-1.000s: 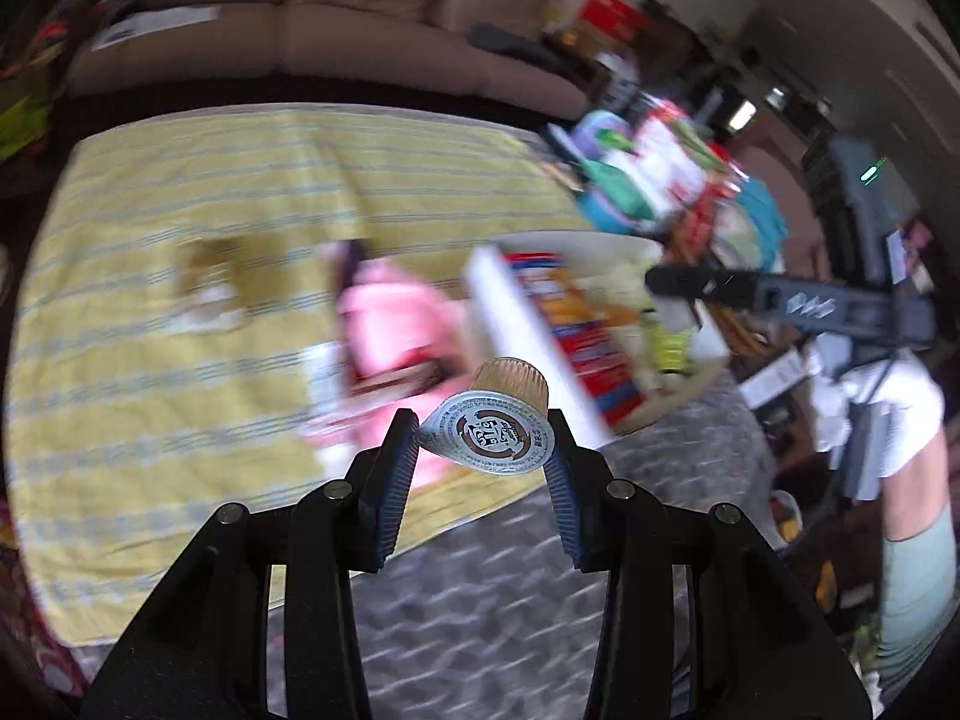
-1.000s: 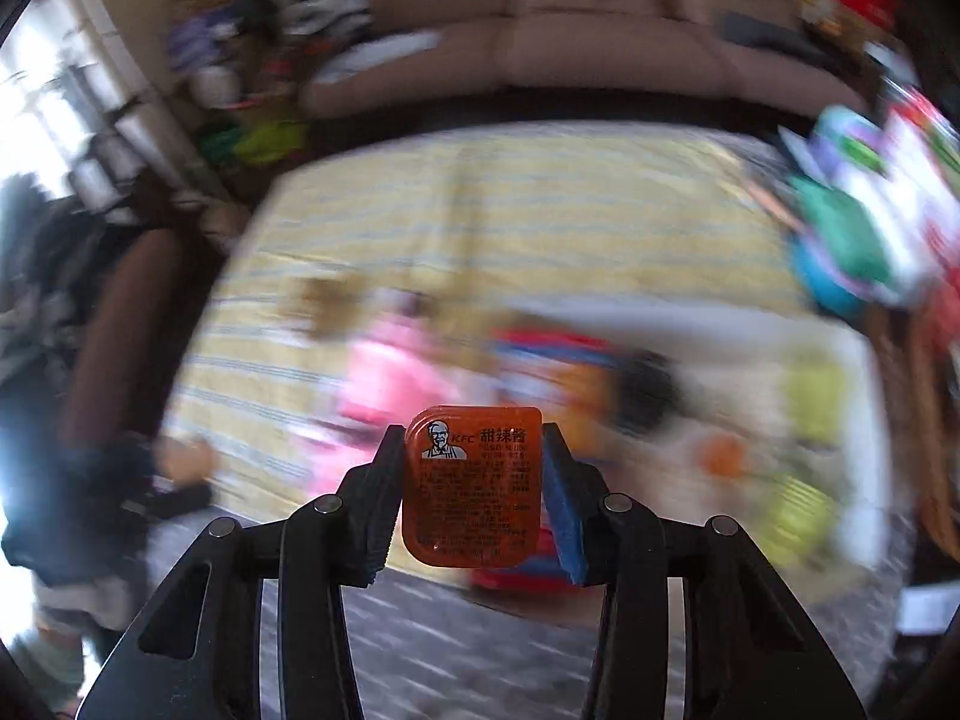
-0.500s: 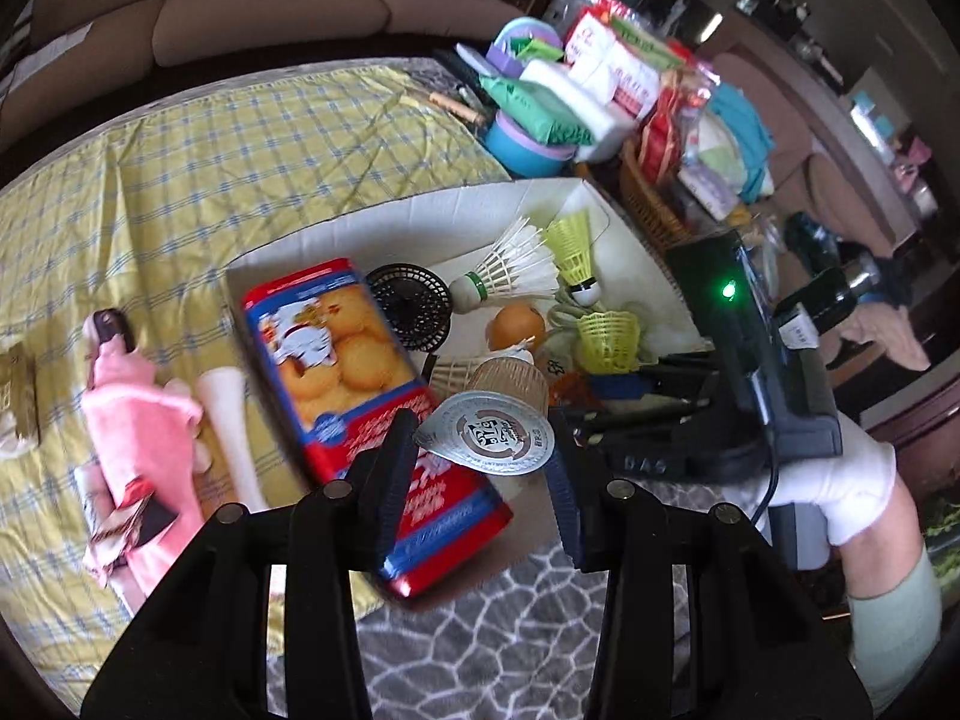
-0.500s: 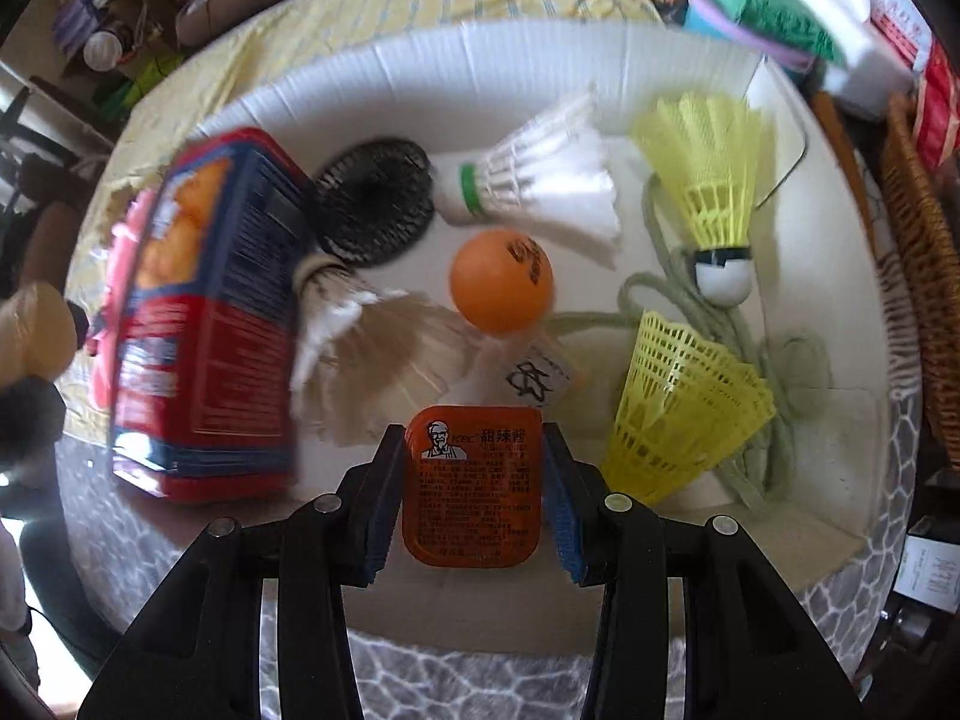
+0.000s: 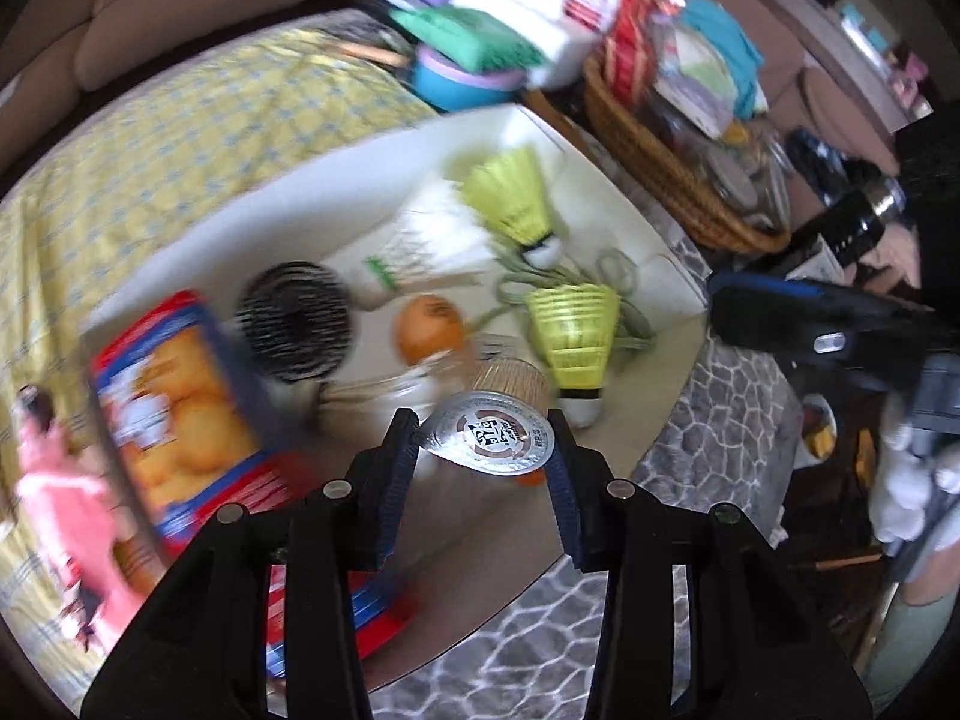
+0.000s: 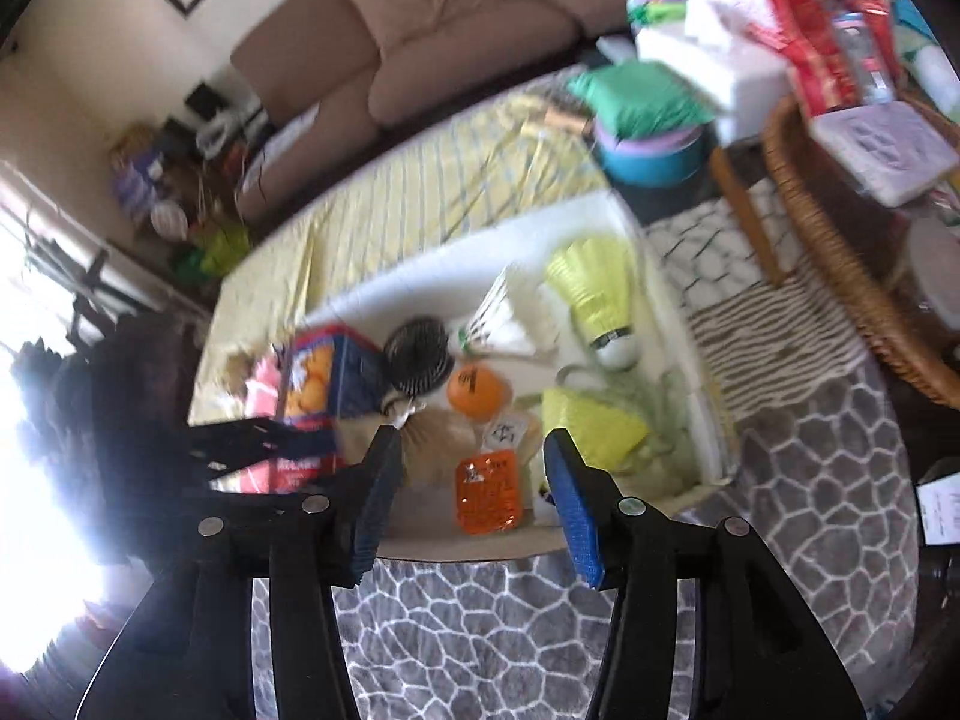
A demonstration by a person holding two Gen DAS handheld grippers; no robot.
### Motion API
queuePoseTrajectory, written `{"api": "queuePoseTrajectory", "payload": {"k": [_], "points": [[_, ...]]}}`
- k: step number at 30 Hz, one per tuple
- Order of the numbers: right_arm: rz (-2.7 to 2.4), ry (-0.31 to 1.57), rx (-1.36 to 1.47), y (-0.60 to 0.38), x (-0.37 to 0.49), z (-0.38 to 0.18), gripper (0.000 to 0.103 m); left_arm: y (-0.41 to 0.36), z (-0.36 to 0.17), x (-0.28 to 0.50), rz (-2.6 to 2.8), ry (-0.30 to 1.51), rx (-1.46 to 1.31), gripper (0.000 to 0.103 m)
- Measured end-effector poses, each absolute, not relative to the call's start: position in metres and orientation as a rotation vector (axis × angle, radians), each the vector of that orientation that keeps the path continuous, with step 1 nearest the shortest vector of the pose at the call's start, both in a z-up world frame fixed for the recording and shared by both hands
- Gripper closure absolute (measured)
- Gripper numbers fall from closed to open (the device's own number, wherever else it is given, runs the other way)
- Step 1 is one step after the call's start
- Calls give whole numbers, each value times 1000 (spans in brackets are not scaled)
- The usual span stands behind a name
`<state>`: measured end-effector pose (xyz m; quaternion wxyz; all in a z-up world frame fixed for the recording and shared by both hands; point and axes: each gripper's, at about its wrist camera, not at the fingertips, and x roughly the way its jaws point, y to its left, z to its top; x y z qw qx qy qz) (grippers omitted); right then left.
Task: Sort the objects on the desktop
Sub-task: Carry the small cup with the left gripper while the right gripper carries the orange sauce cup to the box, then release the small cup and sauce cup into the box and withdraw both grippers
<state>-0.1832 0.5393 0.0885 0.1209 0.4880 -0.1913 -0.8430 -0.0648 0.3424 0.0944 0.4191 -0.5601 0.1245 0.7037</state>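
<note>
My left gripper (image 5: 487, 450) is shut on a small cup with a silver foil lid (image 5: 489, 438), held above the front of the white tray (image 5: 636, 228). My right gripper (image 6: 474, 498) is open and empty, above the tray's near edge (image 6: 480, 546). An orange KFC sauce packet (image 6: 486, 498) lies in the tray below it. The tray also holds an orange ball (image 6: 477, 390), yellow shuttlecocks (image 6: 600, 294), a white shuttlecock (image 6: 504, 324), a black round fan (image 6: 420, 354) and a red-blue biscuit box (image 5: 174, 420).
A yellow checked cloth (image 5: 180, 150) covers the table behind the tray. A pink item (image 5: 66, 510) lies left of the box. A wicker basket (image 6: 840, 252) and a blue bowl (image 6: 654, 150) with packets stand at the right. A grey patterned surface (image 6: 480, 630) lies in front.
My right gripper has opened, let the orange sauce packet drop into the tray, and pulled back. My left gripper keeps the foil-lidded cup and has moved closer over the tray.
</note>
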Motion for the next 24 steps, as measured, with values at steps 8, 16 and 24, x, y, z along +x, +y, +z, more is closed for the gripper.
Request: {"api": "queuePoseTrajectory", "payload": {"k": [8, 16, 24], "points": [[-2479, -618, 1439, 566, -166, 78, 50, 386, 73, -63, 1679, 453, -1480, 64], [-2433, -582, 1449, 549, -170, 62, 50, 371, 73, -50, 1537, 749, -1550, 64], [-2421, -550, 1474, 530, -178, 60, 50, 378, 76, -38, 1535, 866, -1558, 63]]}}
